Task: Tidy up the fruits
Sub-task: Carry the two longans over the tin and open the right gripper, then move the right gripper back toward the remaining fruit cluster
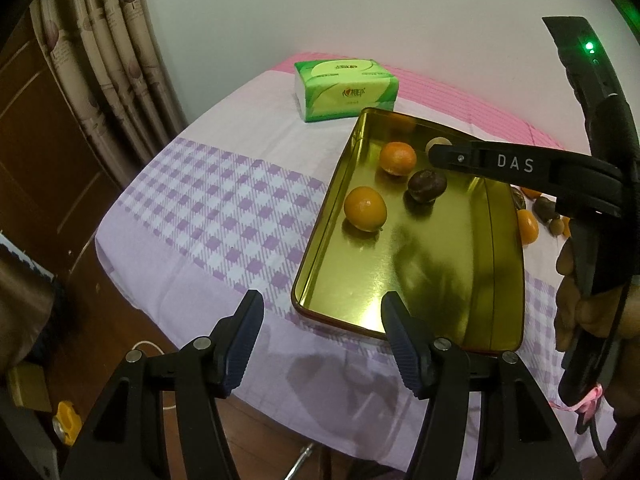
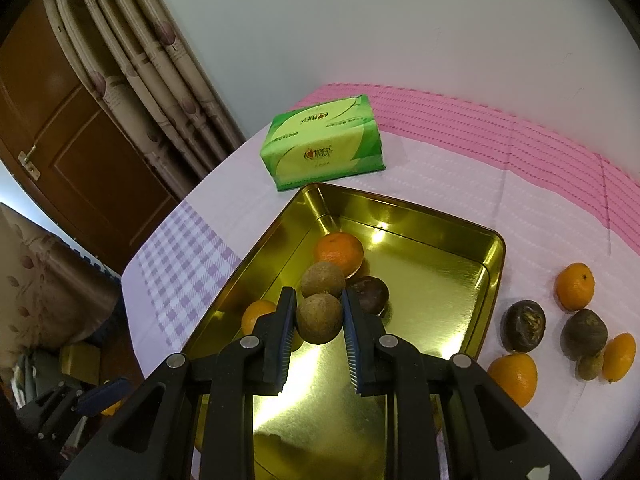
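Only the right wrist view shows the loose fruits (image 2: 560, 328) lying right of the shiny gold rectangular metal tray (image 2: 440, 280), above which the right gripper (image 2: 319, 320) clamps a round brown fruit (image 2: 319, 319), while the left gripper (image 1: 322, 342) hangs wide apart and empty at the tray's near edge.

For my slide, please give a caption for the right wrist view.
Right gripper holds a brown round fruit above the gold tray.
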The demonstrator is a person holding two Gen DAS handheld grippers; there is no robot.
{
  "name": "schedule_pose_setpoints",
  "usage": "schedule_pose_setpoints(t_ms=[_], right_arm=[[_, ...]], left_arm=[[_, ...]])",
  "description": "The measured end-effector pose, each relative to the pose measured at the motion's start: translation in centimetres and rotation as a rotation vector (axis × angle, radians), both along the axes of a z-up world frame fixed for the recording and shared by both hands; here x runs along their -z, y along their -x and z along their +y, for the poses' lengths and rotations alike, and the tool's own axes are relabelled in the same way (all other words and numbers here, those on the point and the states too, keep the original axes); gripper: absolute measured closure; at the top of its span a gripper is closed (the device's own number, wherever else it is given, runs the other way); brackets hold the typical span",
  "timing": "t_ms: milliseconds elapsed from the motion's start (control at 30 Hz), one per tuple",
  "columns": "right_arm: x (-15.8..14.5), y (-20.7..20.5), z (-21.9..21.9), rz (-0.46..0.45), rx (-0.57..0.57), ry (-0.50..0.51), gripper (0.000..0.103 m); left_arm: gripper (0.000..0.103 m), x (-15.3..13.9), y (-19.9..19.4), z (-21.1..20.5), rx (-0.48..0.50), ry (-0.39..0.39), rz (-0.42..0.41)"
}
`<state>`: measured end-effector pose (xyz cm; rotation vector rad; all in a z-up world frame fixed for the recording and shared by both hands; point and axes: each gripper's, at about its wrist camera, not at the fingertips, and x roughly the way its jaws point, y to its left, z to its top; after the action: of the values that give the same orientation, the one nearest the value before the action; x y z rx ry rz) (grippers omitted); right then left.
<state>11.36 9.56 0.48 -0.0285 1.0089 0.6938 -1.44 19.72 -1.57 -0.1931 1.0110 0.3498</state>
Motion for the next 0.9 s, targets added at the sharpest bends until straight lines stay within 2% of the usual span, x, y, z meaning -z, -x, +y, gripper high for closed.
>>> schedule_pose_setpoints(t_ms=[367, 500, 633, 733, 767, 833, 900], right_arm=[[0.5, -0.1, 1.0, 0.011, -0.019, -0.001, 0.080], [-0.6, -0.2, 0.3, -0.004, 0.012, -0.041, 0.079], [-5.2, 1.5, -3.3, -0.150, 0.054, -0.112, 0.079], [-7.5, 3.7, -7.7, -0.306, 0.114, -0.049, 0.073], [-7.5, 4.2, -9.3, -0.328, 0.141, -0.017, 0.068], [-6.5, 4.8, -12.7, -0.317, 0.204, 0.034, 0.067], [-4.3, 5.3, -16.5, -0.268, 0.286, 0.081, 0.067]], left_arm=[[0.041, 0.1, 0.0, 0.0, -0.001, 0.001, 0.002], [0.041, 0.2, -0.1, 0.1, 0.001, -0.004, 0.004], [0.041, 0.2, 0.0, 0.3, -0.003, -0.005, 0.000], [0.041, 0.1, 0.0, 0.3, -0.003, -0.007, -0.003], [0.041, 0.1, 0.0, 0.3, -0.001, -0.007, -0.003], [0.041, 0.1, 0.1, 0.1, 0.003, -0.011, -0.005], [0.041, -0.1, 0.1, -0.2, 0.010, -0.019, -0.010]])
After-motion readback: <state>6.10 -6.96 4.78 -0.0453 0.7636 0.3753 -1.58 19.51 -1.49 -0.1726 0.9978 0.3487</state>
